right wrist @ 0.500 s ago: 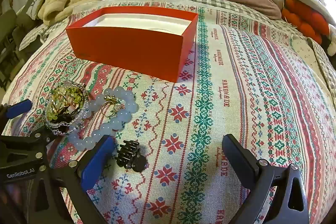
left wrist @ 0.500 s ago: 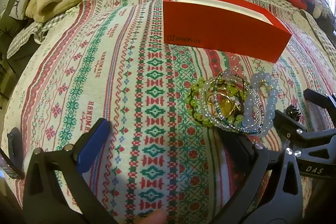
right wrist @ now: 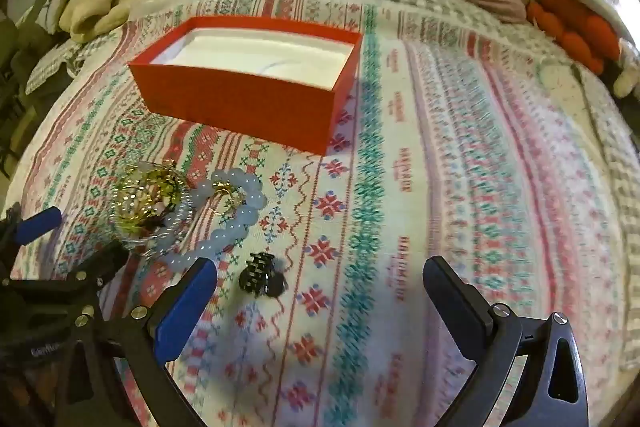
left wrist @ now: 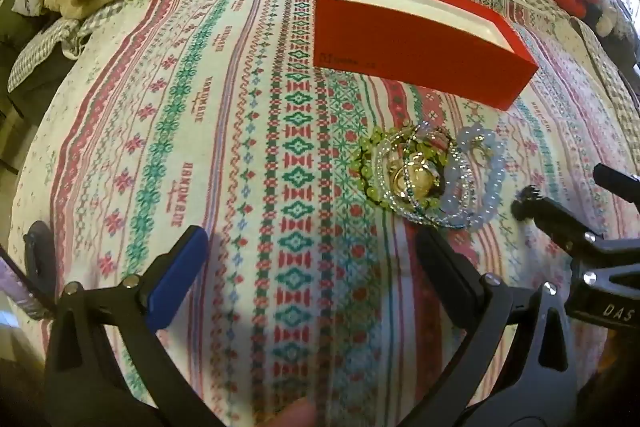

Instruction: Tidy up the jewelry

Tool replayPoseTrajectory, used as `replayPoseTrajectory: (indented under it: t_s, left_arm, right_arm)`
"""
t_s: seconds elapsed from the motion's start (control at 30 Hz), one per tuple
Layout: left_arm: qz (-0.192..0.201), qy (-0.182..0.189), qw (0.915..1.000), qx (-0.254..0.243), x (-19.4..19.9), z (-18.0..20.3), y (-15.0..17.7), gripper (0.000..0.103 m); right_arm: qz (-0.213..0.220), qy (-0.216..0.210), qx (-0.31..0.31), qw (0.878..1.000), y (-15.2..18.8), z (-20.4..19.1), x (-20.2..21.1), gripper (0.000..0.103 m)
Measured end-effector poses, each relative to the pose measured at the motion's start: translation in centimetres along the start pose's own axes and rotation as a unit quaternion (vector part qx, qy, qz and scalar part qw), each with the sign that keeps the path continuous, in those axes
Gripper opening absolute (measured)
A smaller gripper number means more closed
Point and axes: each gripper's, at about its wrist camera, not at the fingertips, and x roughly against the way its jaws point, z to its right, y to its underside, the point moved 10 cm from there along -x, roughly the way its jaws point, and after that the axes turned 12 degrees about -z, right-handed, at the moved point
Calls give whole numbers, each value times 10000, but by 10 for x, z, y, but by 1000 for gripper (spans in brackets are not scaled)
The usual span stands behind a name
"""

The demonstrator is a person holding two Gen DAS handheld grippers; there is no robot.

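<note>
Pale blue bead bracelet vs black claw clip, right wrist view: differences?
The pale blue bead bracelet is a wide loop of translucent round beads; the black claw clip is small, opaque and toothed. The bracelet touches the jewelry pile; the clip lies apart, nearer the right gripper. Both lie on the patterned blanket.

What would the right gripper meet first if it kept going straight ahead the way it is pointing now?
Probably only the patterned bedspread. The open right gripper points past the black hair claw near its left finger, and the red box sits left of that line, though depth is hard to judge.
</note>
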Motion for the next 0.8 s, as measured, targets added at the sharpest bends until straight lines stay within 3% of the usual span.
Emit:
replayPoseTrajectory:
  t_s: [0.27, 0.8]
  left_arm:
    - [-121, -140, 9997, -152, 22, 0, 4, 103]
    - [-211, -32, 9997, -140, 23, -1, 9, 103]
  right_arm:
    - [-213, 62, -79, 9997, 2, 8, 23, 103]
    - [-467, 110, 71, 9988, 5, 2, 18, 103]
